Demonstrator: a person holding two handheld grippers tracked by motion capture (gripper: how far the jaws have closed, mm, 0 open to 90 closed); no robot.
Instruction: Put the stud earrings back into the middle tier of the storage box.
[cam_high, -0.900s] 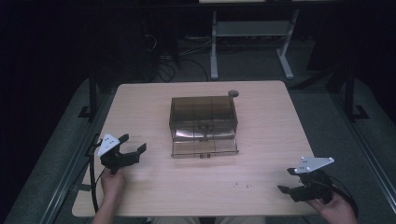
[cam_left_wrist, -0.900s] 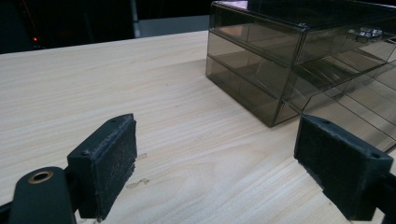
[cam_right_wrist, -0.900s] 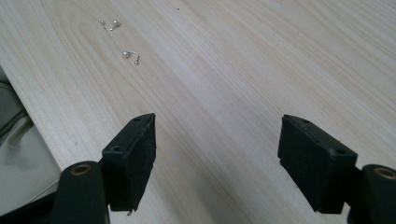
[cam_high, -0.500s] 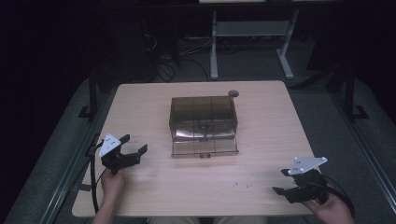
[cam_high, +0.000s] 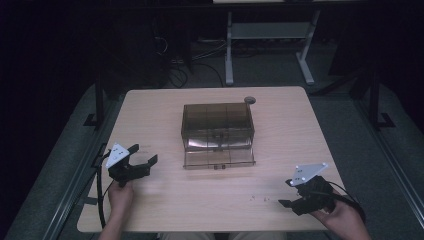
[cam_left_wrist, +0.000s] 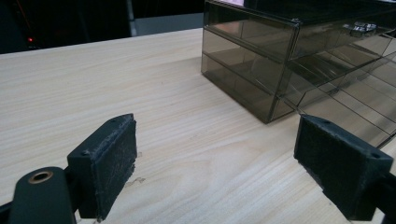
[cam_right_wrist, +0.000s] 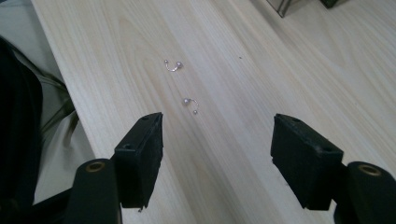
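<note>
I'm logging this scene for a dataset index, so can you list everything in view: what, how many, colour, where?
Light wooden table: one, pale wood grain, centre of the high view.
Smoky transparent plastic drawer box: one, brown-grey, middle of the table, its lowest drawer pulled out toward the person.
Small curved metal earrings with bead ends: two, silvery-pink, on the table ahead of the right gripper, near the person's edge.
Small round dark object: one, grey, on the table behind the box; too small to identify.
White metal frame: one, on the dark floor beyond the table.
Left gripper: black, jaws open, empty, left of the box.
Right gripper: black, jaws open, empty, near the table's front right.
</note>
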